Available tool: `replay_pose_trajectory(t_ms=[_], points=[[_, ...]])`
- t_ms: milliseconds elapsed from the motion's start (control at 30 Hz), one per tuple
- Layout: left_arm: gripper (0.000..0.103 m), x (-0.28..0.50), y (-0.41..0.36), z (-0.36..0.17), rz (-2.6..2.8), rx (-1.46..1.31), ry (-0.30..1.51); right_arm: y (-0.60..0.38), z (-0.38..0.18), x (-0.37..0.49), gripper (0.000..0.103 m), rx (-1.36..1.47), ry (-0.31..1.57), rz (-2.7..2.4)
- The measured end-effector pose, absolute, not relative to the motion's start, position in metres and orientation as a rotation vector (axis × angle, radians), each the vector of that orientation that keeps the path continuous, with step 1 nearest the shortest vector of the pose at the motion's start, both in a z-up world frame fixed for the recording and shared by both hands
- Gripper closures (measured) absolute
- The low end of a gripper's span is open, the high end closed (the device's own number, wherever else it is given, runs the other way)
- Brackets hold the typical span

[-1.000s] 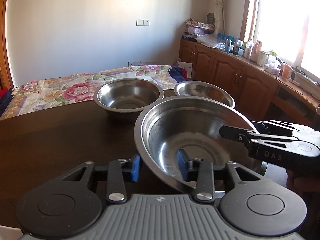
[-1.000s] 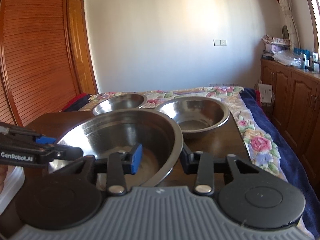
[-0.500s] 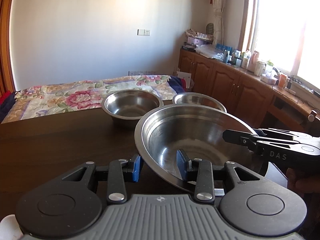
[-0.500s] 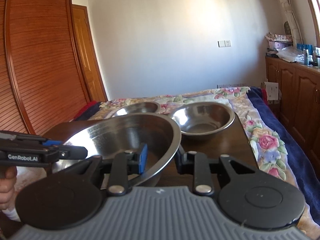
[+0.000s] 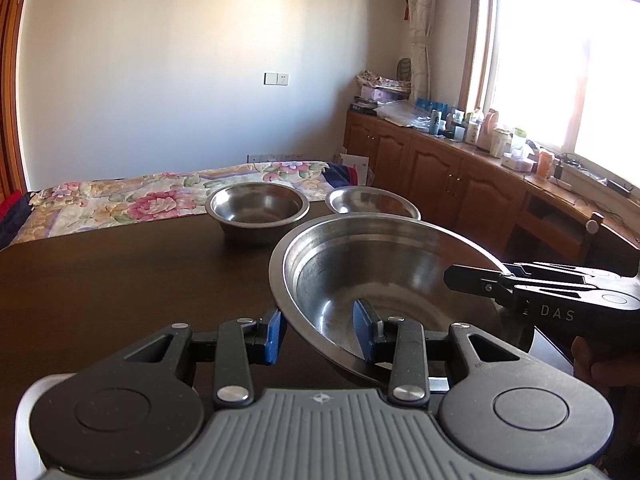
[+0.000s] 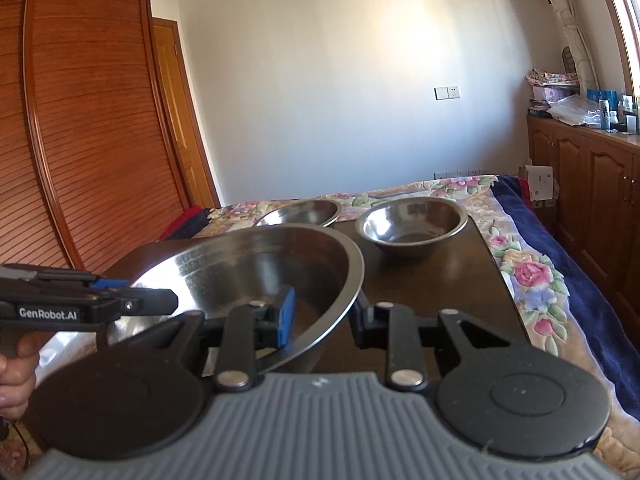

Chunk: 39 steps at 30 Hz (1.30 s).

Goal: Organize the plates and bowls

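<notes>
Nearest, the left hand-held gripper (image 5: 320, 330) straddles the near-left rim of the large steel basin (image 5: 384, 276), one blue pad inside the wall and one outside; a gap shows at the outer pad, so whether it pinches the rim cannot be told. The right hand-held gripper (image 6: 324, 316) sits across the opposite rim in the same manner, its contact equally unclear. The basin is tilted and appears lifted off the dark wooden surface (image 5: 120, 280), over its near right part.

Judged step: two-handed carrying of the basin toward the others for stacking. The next move calls for levelling it, keeping both rim holds even, and choosing a landing spot, since it looks too wide to nest inside the smaller bowls.

Count: three steel vessels. Beyond the basin, a deep bowl (image 5: 258, 210) and a shallower bowl (image 5: 372, 200) stand close together along the far edge. No plates visible.
</notes>
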State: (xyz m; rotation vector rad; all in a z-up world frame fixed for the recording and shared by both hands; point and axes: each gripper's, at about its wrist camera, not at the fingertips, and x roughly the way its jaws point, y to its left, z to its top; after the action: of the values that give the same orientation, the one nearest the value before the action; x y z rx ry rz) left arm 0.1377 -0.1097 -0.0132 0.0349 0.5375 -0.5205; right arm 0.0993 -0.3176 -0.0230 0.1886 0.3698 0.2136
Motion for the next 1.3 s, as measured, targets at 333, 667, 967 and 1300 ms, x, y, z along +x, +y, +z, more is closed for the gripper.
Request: replay_pose_trajectory(t_ms=[333,667,967,1300], points=[[0.064,0.098,-0.104,-0.011,-0.53,0.032,0.515,-0.313,-0.014,0.067,0.072,0.137,0.358,0.216],[0.064,0.085,-0.099,-0.022,-0.525,0.035,0.527,-0.309,-0.029,0.059,0.072,0.137,0.389,0.227],[0.064,0.09,-0.096,-0.039,-0.503,0.025,0.56,-0.303,-0.043,0.063,0.072,0.135,0.41,0.222],[0.064,0.094,-0.101,-0.044,-0.492,0.042,0.559,-0.3,-0.049,0.064,0.072,0.144,0.414,0.196]])
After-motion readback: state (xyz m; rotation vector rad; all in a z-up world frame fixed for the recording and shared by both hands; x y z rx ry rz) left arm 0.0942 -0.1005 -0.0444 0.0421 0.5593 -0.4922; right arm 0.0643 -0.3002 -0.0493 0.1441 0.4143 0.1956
